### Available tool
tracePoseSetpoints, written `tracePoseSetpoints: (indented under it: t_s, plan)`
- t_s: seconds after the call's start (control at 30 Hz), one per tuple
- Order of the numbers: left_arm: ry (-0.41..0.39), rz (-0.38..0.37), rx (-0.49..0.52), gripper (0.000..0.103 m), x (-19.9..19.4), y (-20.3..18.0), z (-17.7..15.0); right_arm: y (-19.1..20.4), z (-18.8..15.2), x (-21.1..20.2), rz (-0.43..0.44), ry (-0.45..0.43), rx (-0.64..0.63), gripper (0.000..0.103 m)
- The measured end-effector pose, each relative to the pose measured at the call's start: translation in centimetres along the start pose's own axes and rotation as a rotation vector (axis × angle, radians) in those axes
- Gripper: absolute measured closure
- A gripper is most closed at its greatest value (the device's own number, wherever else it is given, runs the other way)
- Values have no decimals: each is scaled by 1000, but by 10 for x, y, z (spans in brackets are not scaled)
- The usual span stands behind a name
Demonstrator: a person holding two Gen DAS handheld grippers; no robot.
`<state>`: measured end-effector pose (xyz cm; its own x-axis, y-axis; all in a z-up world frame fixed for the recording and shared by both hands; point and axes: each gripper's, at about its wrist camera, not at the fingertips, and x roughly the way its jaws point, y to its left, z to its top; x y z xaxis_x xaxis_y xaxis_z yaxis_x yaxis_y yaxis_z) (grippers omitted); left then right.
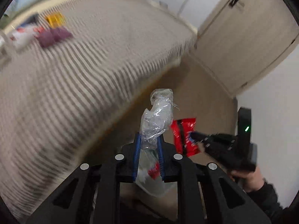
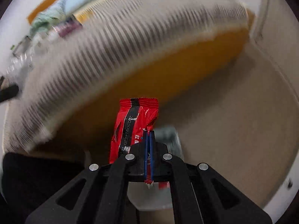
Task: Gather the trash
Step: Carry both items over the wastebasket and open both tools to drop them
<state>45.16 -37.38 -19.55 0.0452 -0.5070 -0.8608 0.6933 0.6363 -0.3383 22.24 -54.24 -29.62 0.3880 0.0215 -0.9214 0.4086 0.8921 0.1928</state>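
Black linkage arms with silver rivets filled the near edge of both wrist views. Between the blue pads of the left gripper [image 1: 148, 141] sat a crumpled clear plastic bag [image 1: 158, 115], clamped at its twisted middle; its upper end stood up past the fingertips and its lower part hung down behind the jaws, with something small and red showing through the film. To the right of that bag, in the same view, the right gripper [image 1: 193, 136] reached in from the right edge, held by a hand in a dark sleeve [image 1: 250, 177], and pinched a red snack wrapper [image 1: 184, 136] just beside the plastic bag, though whether the two touched could not be told.

From the right wrist camera, the right gripper [image 2: 149, 136] had its blue pads pressed tight together on the right edge of the red snack wrapper [image 2: 134, 125]. The wrapper stood upright to the left of the fingers, its crimped top edge uppermost and a black strip with printed digits running down its face.

Beyond both grippers lay a striped bedspread [image 1: 84, 78], blurred by motion, over an orange bed base [image 2: 168, 78]. Far off on the bedspread, at the upper left, were a purple packet [image 1: 54, 35], a yellow packet [image 1: 56, 19] and a white wrapper with red marks [image 1: 22, 34], close together. Beige flooring [image 1: 205, 93] ran beside the bed toward a pale door [image 1: 243, 37].
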Motion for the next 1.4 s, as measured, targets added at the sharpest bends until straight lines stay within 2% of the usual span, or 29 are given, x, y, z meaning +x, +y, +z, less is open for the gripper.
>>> tracePoseSetpoints:
  t_s: [0.07,0.1,0.2,0.33,0.43,0.47,0.5,0.57,0.6,0.7,0.83,0.9,0.97,1.0,1.07,1.2,1.4]
  plan:
    - [121,-57,-56,88,31,-5,-1,-5,-23,26,-13,63,17,101]
    - [136,-76,-112,88,43,-5,0,-7,-40,47,-37,111,10,101]
    - [153,-9,-53,88,66,-19,5,-11,-68,88,-39,204,27,101]
    - [276,16,-112,88,113,-22,3,0,-99,145,-51,307,-3,101]
    - [379,56,-181,88,152,-21,-12,12,-120,184,-6,386,-60,97]
    - [417,61,-213,88,163,-16,-16,11,-125,193,-20,421,-72,83]
    - [456,68,-243,87,176,-14,-21,7,-129,198,-56,433,-59,61]
    - [503,107,-232,87,193,-17,-29,-8,-130,191,-31,382,15,47]
    - [522,126,-212,87,200,-20,-34,-19,-128,184,-4,356,78,45]
    - [559,190,-159,87,221,-27,-39,-53,-124,158,-14,262,229,45]
    - [661,251,-171,87,263,-17,-50,-81,-120,126,-52,181,302,45]
    - [671,275,-178,85,279,-13,-51,-88,-117,111,-68,151,309,45]
    - [667,248,-192,78,292,-15,-51,-91,-116,104,-68,144,311,45]
    - [676,234,-193,59,298,-17,-51,-93,-115,101,-70,143,315,45]
    - [688,220,-205,38,303,-19,-52,-92,-116,93,-67,137,316,45]
    - [708,288,-198,37,306,-14,-53,-88,-118,97,-66,162,308,45]
    - [703,316,-220,37,300,-8,-49,-68,-113,109,-75,203,257,45]
